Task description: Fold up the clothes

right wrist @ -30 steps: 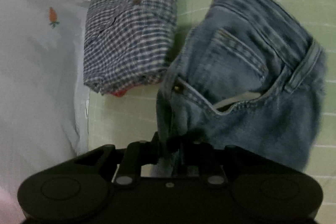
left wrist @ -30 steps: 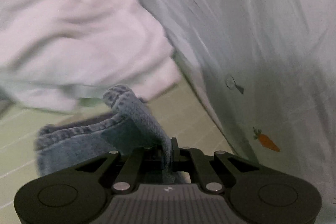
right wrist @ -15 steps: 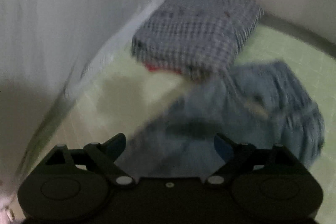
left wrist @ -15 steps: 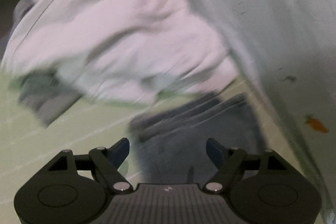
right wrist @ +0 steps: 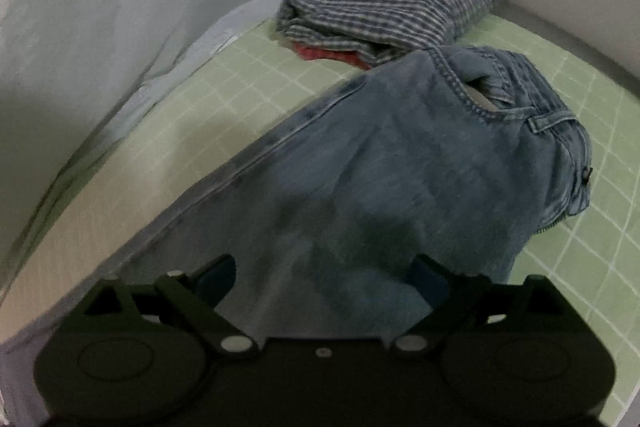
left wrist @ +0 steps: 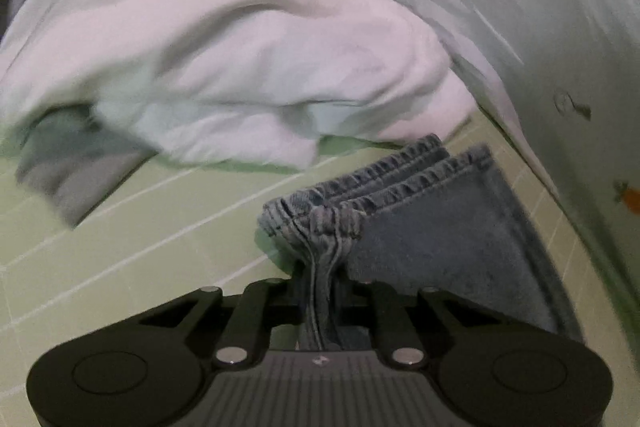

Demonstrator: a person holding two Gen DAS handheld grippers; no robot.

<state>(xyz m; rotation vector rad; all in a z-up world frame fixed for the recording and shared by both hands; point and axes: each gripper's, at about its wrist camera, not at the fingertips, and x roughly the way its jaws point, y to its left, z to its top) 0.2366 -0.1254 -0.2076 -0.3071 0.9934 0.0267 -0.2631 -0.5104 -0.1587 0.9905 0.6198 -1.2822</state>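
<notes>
Jeans [right wrist: 392,187] lying on the green gridded surface [right wrist: 240,83], pinched at the leg hems by the left gripper [left wrist: 320,291].

The hems [left wrist: 384,183] are stacked, frayed denim edges bunched between the pressed-together fingers; the rest of the legs is cut off by the frame. The right gripper [right wrist: 324,275] hovers over the thigh with fingers spread, holding nothing. A crumpled white garment heap [left wrist: 224,39], motion-blurred, lies beyond the hems; a folded checked shirt [right wrist: 388,7] sits just past the waistband, hiding all but an edge of something red [right wrist: 328,53]. A pale carrot-print sheet [left wrist: 540,7] hangs alongside.
</notes>
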